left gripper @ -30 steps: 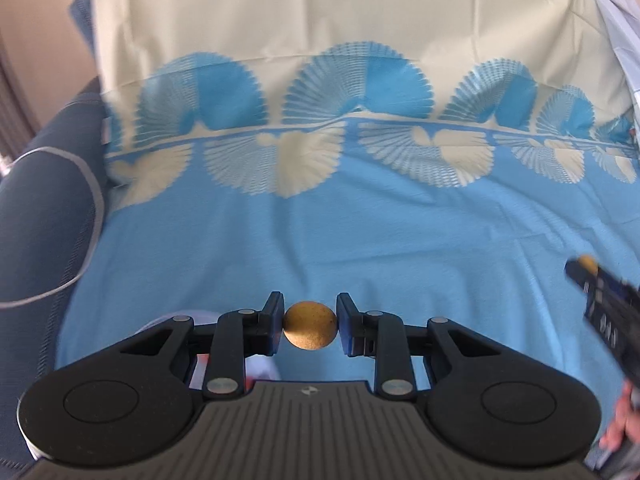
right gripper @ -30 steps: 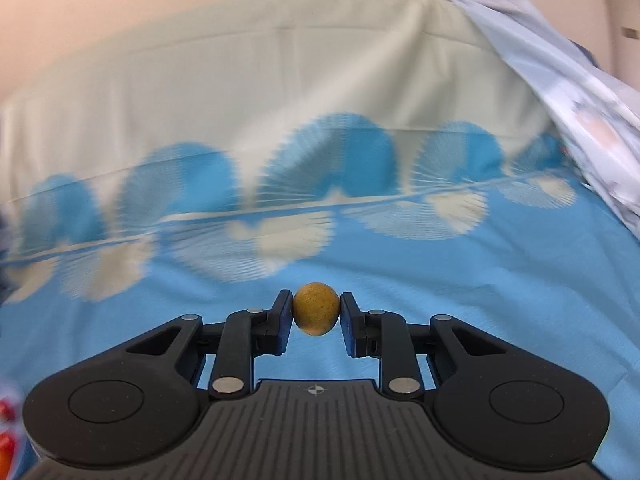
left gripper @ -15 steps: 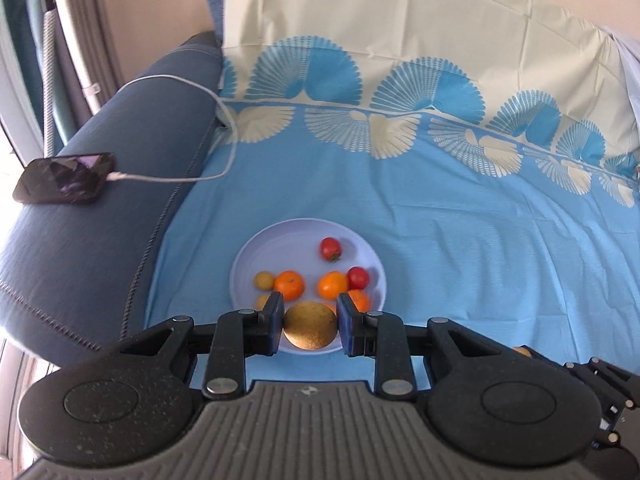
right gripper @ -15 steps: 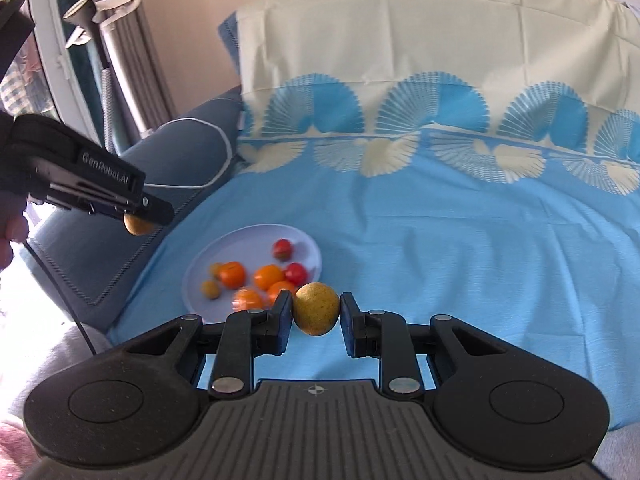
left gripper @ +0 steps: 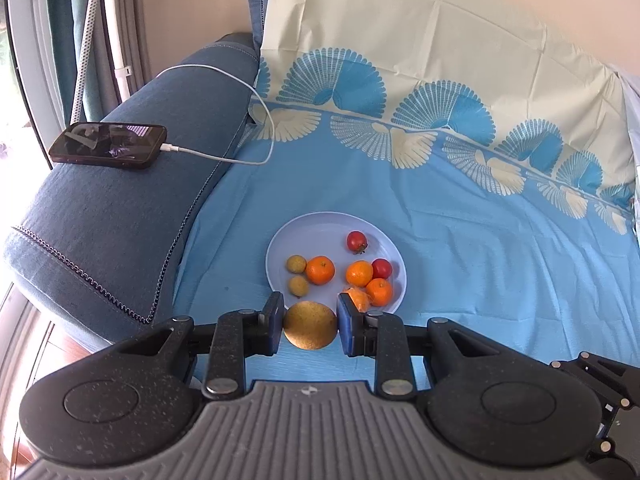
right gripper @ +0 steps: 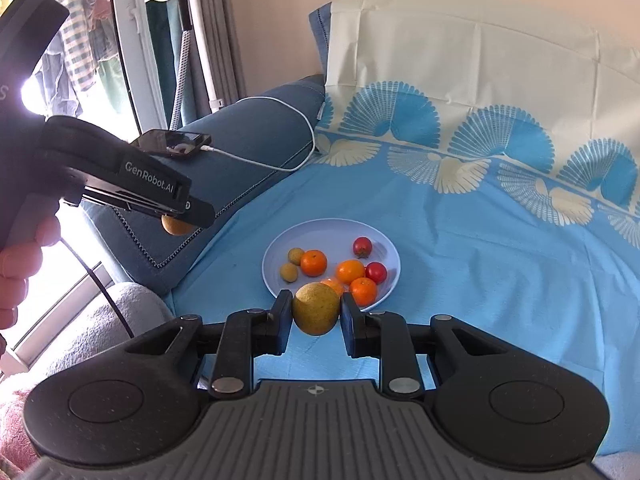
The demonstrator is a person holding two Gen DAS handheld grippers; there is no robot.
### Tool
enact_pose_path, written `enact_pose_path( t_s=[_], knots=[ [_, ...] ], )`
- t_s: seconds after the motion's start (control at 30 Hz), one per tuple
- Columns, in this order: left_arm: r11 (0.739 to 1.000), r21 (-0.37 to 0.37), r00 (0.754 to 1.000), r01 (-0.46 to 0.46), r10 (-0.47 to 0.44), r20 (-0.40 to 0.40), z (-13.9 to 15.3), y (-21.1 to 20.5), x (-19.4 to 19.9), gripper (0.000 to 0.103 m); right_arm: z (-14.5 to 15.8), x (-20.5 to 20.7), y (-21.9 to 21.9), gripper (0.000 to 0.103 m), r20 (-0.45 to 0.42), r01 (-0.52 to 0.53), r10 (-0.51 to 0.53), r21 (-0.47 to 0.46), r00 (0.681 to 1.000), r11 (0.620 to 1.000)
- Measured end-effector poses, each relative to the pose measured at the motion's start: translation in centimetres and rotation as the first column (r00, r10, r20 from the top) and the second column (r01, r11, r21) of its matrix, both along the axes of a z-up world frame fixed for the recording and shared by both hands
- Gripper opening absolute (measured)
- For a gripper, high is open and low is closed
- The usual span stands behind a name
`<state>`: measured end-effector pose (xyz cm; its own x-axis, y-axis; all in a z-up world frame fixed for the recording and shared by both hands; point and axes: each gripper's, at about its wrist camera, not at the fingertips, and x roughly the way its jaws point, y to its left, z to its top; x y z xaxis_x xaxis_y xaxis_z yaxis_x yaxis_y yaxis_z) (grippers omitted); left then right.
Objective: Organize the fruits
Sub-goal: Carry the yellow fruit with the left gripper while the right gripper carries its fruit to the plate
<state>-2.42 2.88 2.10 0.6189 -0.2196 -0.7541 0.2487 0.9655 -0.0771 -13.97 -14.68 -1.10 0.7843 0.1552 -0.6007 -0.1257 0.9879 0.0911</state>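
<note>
A pale blue plate [left gripper: 320, 224] lies on the blue sheet and holds several oranges, two red fruits and two small yellow-green fruits. It also shows in the right wrist view [right gripper: 320, 232]. My left gripper [left gripper: 310, 326] is shut on a round yellow-brown fruit [left gripper: 309, 325], held above the plate's near edge. My right gripper [right gripper: 316, 315] is shut on a similar yellow-green fruit [right gripper: 315, 314], also just in front of the plate. In the right wrist view the left gripper [right gripper: 178, 222] shows at the left with its fruit [right gripper: 176, 226].
A dark blue sofa arm [left gripper: 120, 200] stands left of the plate, with a phone [left gripper: 108, 145] and its white cable [left gripper: 240, 120] on it. A patterned cream and blue pillow [left gripper: 440, 60] leans at the back. A grey cloth [right gripper: 100, 320] lies at the lower left.
Both grippers have swung left and down from facing the pillow to facing the plate. Each has kept hold of its fruit. The plate now sits closer in both views.
</note>
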Motion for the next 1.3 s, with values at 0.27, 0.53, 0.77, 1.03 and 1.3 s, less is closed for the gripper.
enact_pose_path(
  t_s=[0.27, 0.53, 0.77, 1.03, 1.3],
  knots=[
    [1.000, -0.017, 1.000, -0.017, 0.016, -0.012, -0.5, 0.4, 1.3, 0.031, -0.3, 0.9, 0.1, 0.027, -0.025, 0.012, -0.012, -0.007, 1.000, 1.000],
    [0.998, -0.037, 0.998, -0.048, 0.046, -0.033, -1.2, 0.4, 4.4, 0.031, -0.5, 3.9, 0.1, 0.027, -0.026, 0.036, -0.036, 0.010, 0.999, 0.999],
    [0.998, -0.034, 0.998, -0.054, 0.052, -0.037, -2.0, -0.5, 7.9, 0.031, -1.8, 7.8, -0.1, 0.027, -0.050, 0.052, -0.052, 0.001, 0.997, 0.999],
    [0.998, -0.033, 0.997, -0.055, 0.053, -0.050, -4.0, -1.9, 11.9, 0.031, -3.3, 11.9, 0.2, 0.027, -0.062, 0.033, -0.035, -0.023, 0.997, 0.999],
    [0.998, -0.031, 0.997, -0.053, 0.051, -0.063, -6.0, -3.2, 15.0, 0.031, -5.2, 15.3, 0.3, 0.027, -0.087, 0.023, -0.027, -0.038, 0.996, 0.999]
  ],
)
